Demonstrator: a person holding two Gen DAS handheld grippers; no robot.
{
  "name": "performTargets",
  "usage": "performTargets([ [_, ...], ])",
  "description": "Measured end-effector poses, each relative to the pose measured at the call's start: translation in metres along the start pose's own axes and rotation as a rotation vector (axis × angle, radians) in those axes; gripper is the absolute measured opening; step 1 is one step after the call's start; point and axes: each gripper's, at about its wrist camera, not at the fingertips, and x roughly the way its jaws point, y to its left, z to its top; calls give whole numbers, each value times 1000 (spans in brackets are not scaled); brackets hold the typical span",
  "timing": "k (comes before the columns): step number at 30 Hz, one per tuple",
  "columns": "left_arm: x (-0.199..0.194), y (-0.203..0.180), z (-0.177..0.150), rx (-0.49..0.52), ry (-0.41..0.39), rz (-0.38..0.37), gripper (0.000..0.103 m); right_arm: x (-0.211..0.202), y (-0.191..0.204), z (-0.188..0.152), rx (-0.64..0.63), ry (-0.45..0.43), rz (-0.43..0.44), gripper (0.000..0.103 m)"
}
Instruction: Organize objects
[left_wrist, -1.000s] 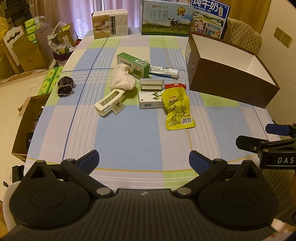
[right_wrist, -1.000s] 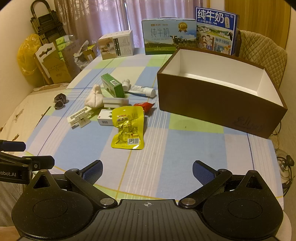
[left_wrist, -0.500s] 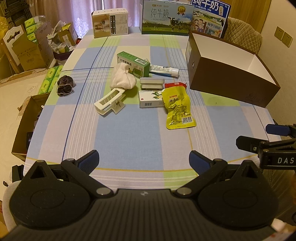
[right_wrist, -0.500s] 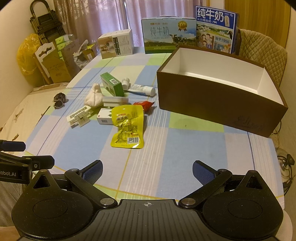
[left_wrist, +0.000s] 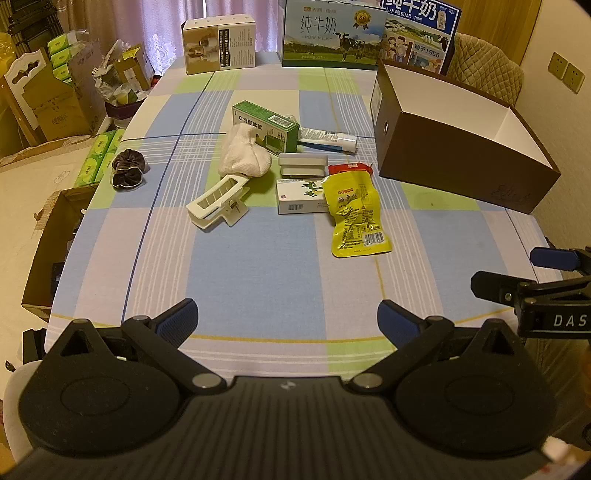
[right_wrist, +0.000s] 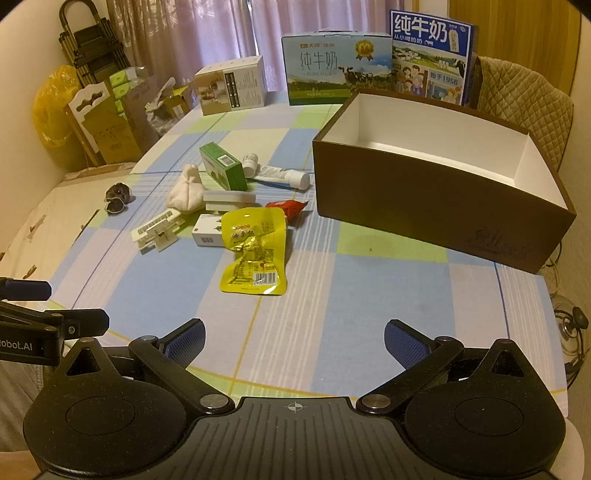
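A loose pile lies mid-table: a yellow snack pouch (left_wrist: 356, 216) (right_wrist: 256, 254), a white medicine box (left_wrist: 301, 197), a green box (left_wrist: 266, 127) (right_wrist: 223, 166), a white cloth bundle (left_wrist: 242, 155), a white clip (left_wrist: 218, 201) (right_wrist: 157, 230), a toothpaste tube (left_wrist: 327, 138), a red sachet (right_wrist: 286, 207) and a dark scrunchie (left_wrist: 127, 171). An open brown box (left_wrist: 461, 147) (right_wrist: 436, 195) with a white inside stands to the right, with nothing in it. My left gripper (left_wrist: 288, 317) and right gripper (right_wrist: 293, 338) hover open above the table's near edge, holding nothing.
Milk cartons (right_wrist: 336, 68) and a white carton (left_wrist: 219, 44) stand along the table's far edge. A padded chair (right_wrist: 521, 110) sits behind the brown box. Cardboard boxes and green tissue packs (left_wrist: 99, 155) crowd the floor to the left.
Both views have tilted down very slightly, so the objects sit a little higher in frame. Nothing on the table has moved and both grippers remain open.
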Motion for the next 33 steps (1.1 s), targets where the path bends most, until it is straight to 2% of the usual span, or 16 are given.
performTargets([
  [8, 9, 2, 1, -4, 11, 6, 102, 7, 1, 3, 3, -7, 6, 101],
  [14, 16, 8, 8, -10, 17, 19, 102, 20, 1, 10, 35, -40, 58, 101],
  [18, 23, 13, 13, -12, 18, 33, 102, 36, 5, 16, 45, -53, 98, 101],
  [23, 35, 25, 21, -29, 21, 49, 102, 56, 12, 19, 25, -69, 105, 101],
  [33, 61, 47, 30, -70, 37, 31, 102, 102, 17, 29, 2, -97, 103, 101],
])
